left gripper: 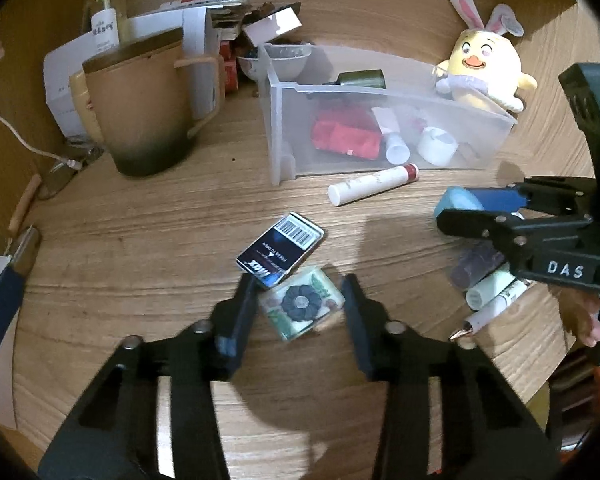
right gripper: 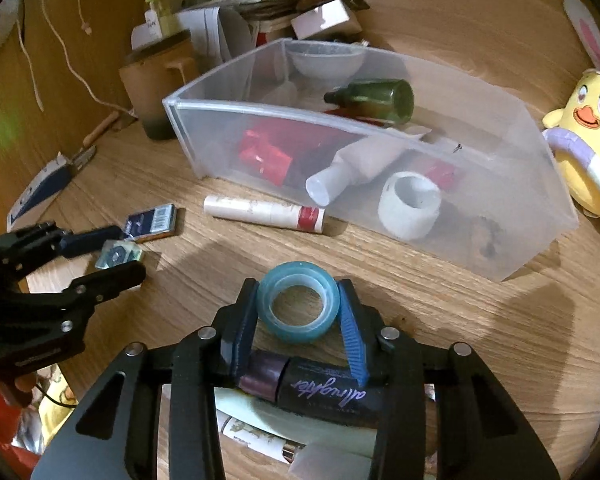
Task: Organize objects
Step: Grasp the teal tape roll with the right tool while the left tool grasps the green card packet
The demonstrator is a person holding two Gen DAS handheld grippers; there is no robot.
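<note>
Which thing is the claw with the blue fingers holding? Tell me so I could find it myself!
Start at the big see-through plastic bin on the wooden table. Just in front of it, the right gripper is pinching a roll of tape. It is a blue-green ring with a hole you can see the table through, unlike the white roll inside the bin.

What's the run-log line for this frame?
left gripper: open, around tile | right gripper: shut on tape | bin: partly filled
</note>
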